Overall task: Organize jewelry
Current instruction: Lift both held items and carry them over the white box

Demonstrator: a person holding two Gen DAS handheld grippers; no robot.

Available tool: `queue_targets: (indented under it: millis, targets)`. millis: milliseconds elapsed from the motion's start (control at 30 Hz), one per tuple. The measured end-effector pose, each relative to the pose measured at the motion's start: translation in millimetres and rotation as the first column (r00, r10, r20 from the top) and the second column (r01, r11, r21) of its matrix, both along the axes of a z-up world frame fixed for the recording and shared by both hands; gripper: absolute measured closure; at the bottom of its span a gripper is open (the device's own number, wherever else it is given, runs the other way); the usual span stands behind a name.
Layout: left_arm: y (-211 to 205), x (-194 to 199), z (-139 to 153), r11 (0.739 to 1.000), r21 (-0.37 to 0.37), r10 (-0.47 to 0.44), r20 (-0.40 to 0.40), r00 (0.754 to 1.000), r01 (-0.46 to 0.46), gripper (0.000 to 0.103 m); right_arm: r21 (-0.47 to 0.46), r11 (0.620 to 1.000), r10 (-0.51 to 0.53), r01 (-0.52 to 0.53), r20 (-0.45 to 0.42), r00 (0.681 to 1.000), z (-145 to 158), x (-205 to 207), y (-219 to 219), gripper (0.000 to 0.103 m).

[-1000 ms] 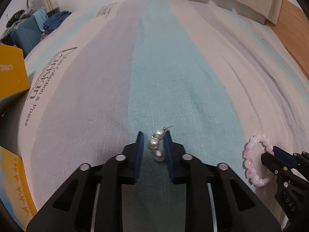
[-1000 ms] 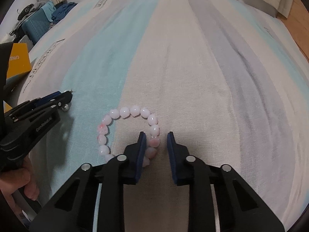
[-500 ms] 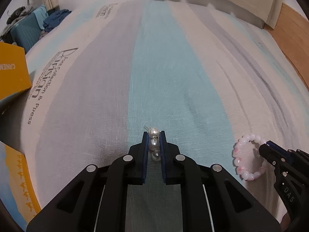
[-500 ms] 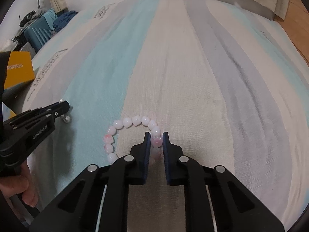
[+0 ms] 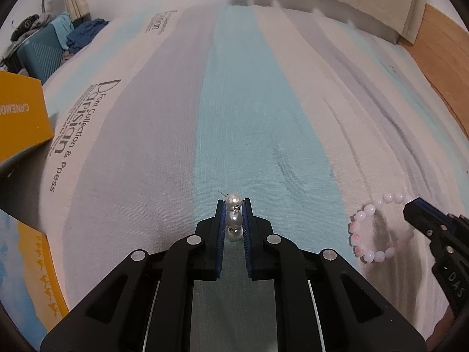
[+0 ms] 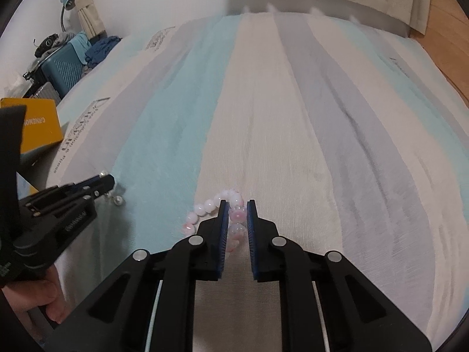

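Both grippers' fingers now closed, left gripper [image 5: 234, 205] pinching pearl earring [image 5: 234, 218], right gripper [image 6: 236, 206] pinching pink bracelet [image 6: 236, 215]

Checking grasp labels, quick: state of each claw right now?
Left claw: closed on the white three-pearl drop earring.
Right claw: closed on the pink-and-white round-bead bracelet.

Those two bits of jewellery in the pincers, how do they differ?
The pearl earring is a short straight string of three white pearls on metal links; the pink bracelet is a closed loop of many pink and whitish beads. The earring sits wholly between the left gripper; the bracelet hangs mostly outside the right gripper. Both are clamped over a striped bedsheet.
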State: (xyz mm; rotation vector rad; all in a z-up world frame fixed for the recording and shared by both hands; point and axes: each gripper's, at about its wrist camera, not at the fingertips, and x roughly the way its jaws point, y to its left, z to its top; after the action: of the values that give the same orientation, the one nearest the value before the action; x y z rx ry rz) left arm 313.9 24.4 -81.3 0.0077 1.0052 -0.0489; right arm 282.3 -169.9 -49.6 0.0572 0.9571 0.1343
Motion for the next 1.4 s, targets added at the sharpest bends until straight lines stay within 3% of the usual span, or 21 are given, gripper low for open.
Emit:
queue_targets:
  millis: [367,667,1400]
  targets:
    - [-6,-13,1,1.000,0.017,-0.019,-0.020,1.000,0.020,0.093,0.019,1.000,0.002,-0.003,0.016,1.000,14,-10,0,0.091]
    - [-1,-41,23,1.000,-0.022,-0.014,-0.029,0.999,0.013,0.093,0.026,1.000,0.017,-0.018,0.036,0.999,38,-30,5,0.091]
    - [27,-123,70,1.000,0.007,0.005,-0.021,1.000,-0.005,0.093,0.004,1.000,0.019,-0.019,0.006,1.000,83,-93,28,0.091]
